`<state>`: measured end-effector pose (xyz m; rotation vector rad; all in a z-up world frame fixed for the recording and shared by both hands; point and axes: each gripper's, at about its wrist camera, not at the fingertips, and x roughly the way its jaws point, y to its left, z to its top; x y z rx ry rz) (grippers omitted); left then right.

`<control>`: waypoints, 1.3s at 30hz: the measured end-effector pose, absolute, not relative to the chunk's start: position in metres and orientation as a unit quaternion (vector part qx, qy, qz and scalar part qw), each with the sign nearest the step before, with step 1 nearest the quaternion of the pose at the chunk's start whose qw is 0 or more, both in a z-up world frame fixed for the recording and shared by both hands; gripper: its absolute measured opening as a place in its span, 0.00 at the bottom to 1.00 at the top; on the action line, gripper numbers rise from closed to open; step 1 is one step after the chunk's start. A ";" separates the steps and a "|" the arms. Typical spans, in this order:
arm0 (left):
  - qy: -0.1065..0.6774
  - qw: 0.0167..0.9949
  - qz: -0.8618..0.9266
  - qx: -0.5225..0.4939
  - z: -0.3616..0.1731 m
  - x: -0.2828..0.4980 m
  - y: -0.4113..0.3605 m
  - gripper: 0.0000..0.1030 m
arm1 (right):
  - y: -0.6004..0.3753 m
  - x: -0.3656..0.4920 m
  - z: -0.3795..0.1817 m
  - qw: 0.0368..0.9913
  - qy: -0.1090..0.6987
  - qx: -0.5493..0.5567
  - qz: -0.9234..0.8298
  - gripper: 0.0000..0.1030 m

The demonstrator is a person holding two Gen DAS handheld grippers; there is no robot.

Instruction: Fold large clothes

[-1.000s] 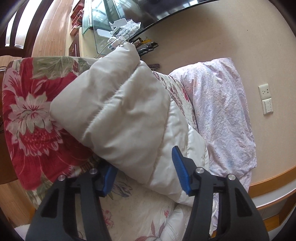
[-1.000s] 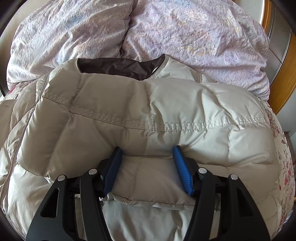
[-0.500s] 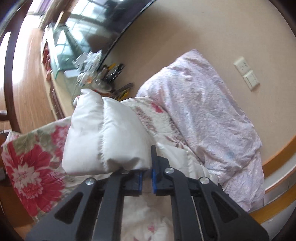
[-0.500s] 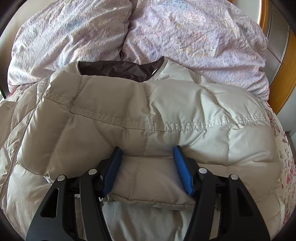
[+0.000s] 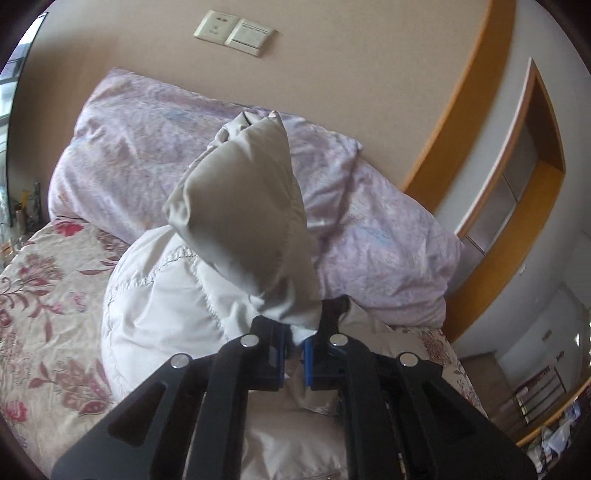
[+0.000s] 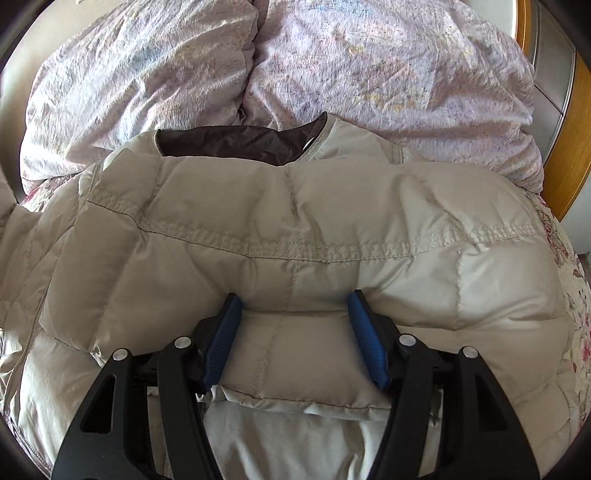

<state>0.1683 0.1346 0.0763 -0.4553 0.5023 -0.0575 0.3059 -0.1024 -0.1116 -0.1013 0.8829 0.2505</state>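
Observation:
A cream puffer jacket (image 6: 295, 214) lies spread on the bed, its dark brown lining (image 6: 236, 142) showing at the collar. My left gripper (image 5: 295, 332) is shut on the end of one sleeve (image 5: 251, 218), which stands lifted above the jacket's body (image 5: 155, 302). My right gripper (image 6: 293, 299) points down at the jacket with its jaws apart. The other sleeve (image 6: 295, 350), folded across the body, lies flat and unbunched between and under the blue pads (image 6: 225, 332). The fingertips dent the padding.
A crumpled lilac duvet (image 6: 369, 66) is heaped along the wall behind the jacket. A floral bedspread (image 5: 48, 295) covers the bed to the left. Wall switches (image 5: 236, 31) and curved wooden trim (image 5: 461, 110) lie beyond.
My left gripper shut on the sleeve end, then rose, rolled and swung it up over the jacket. The right gripper and the folded sleeve under it stayed where they were.

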 end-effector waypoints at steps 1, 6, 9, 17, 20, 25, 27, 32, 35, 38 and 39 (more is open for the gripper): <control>0.253 0.942 -0.040 -0.217 0.073 0.174 0.123 0.07 | -0.103 0.306 -0.112 0.895 0.426 -0.047 0.122 0.61; 0.299 0.930 -0.083 -0.197 0.043 0.205 0.074 0.07 | -0.103 0.305 -0.112 0.895 0.426 -0.046 0.123 0.62; 0.336 0.918 -0.093 -0.190 0.017 0.224 0.052 0.08 | -0.103 0.305 -0.111 0.896 0.425 -0.043 0.124 0.62; 0.407 0.888 -0.123 -0.175 -0.028 0.238 0.014 0.52 | -0.116 0.304 -0.103 0.898 0.421 -0.019 0.125 0.62; 0.386 0.898 -0.135 -0.161 -0.019 0.227 0.015 0.67 | -0.132 0.299 -0.093 0.909 0.406 -0.023 0.088 0.62; 0.349 0.921 -0.092 -0.146 0.002 0.214 0.049 0.73 | -0.164 0.286 -0.062 0.931 0.362 -0.011 0.049 0.62; 0.347 0.924 -0.064 -0.145 0.002 0.213 0.067 0.73 | -0.175 0.281 -0.044 0.940 0.338 0.008 0.050 0.62; 0.357 0.922 -0.008 -0.150 -0.011 0.218 0.104 0.73 | -0.166 0.271 -0.018 0.937 0.310 0.030 0.161 0.53; 0.364 0.921 0.015 -0.135 -0.022 0.225 0.112 0.73 | -0.137 0.278 -0.026 0.918 0.324 0.012 0.229 0.39; 0.368 0.923 0.042 -0.108 -0.033 0.231 0.117 0.73 | -0.114 0.283 -0.039 0.911 0.333 -0.020 0.242 0.36; 0.371 0.922 0.050 -0.101 -0.038 0.233 0.119 0.73 | -0.109 0.286 -0.046 0.908 0.341 -0.026 0.243 0.36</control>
